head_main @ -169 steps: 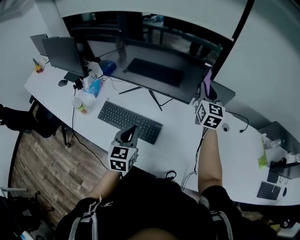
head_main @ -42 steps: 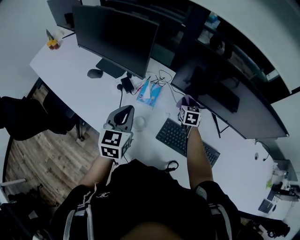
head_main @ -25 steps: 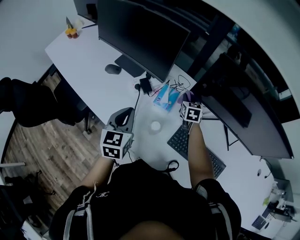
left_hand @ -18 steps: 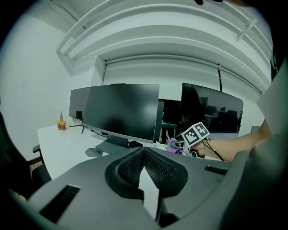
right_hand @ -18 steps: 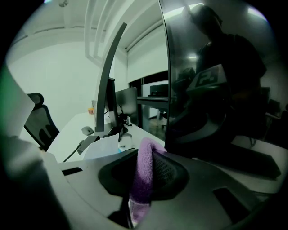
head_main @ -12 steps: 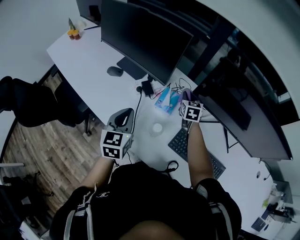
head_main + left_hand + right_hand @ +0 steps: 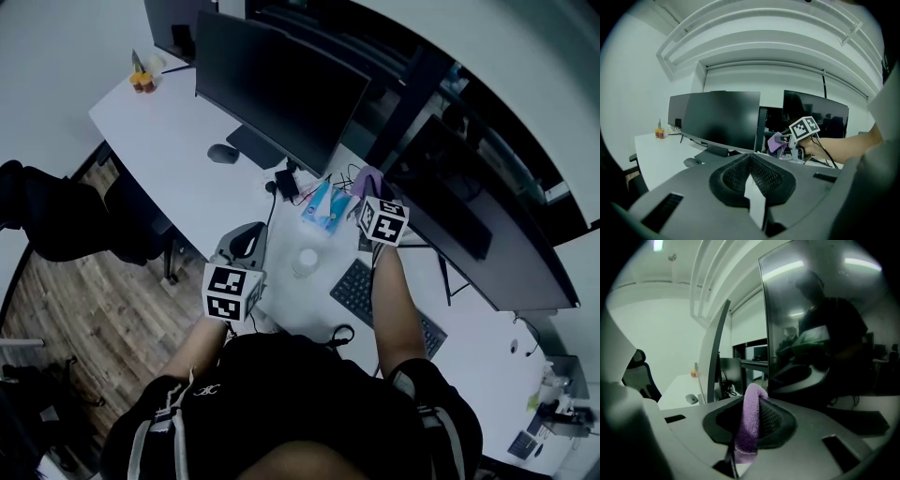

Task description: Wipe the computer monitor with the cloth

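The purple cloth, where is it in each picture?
Head view: the purple cloth is near the middle, at the tip of the right gripper, just above its marker cube.
Left gripper view: the purple cloth is right of the middle, sticking out to the left of that cube.
Right gripper view: the purple cloth is at the bottom middle, pinched between the jaws.
Shared landmark: the grey mouse, left of the cloth in all three views.

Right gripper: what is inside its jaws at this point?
A purple cloth is clamped inside the right gripper, its folded end standing up past the jaws. Its lower part is covered by the gripper body, so how much hangs below cannot be seen.
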Motion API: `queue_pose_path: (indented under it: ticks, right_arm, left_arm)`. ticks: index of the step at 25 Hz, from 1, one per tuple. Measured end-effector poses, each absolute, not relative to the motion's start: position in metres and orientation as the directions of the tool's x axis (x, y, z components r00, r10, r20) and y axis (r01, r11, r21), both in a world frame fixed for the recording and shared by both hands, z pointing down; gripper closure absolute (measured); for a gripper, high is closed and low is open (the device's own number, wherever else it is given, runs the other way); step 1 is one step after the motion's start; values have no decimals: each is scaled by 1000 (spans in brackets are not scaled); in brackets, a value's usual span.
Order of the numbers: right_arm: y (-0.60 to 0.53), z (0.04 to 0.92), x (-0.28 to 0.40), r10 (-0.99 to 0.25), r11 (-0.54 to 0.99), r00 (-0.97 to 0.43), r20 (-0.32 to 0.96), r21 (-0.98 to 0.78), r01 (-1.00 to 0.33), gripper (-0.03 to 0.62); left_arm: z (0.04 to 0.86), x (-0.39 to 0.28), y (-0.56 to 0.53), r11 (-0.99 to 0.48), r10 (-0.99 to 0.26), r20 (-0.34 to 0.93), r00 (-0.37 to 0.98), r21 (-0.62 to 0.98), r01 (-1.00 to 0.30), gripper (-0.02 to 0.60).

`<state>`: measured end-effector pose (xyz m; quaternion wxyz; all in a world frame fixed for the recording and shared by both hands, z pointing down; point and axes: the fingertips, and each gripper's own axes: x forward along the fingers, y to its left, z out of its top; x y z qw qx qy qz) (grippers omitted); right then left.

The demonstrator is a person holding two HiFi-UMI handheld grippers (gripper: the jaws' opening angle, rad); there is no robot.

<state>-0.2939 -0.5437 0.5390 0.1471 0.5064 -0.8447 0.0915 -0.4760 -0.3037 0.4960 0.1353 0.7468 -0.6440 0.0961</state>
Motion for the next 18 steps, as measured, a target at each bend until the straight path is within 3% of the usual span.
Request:
queue_pose_path:
  ticks: [18]
  right_arm:
    - [-521,407,-282,-899,430,-424,108,32,-902,514]
  left_arm:
    - [481,-449,-307,-223,-932,274,238,86,-971,568]
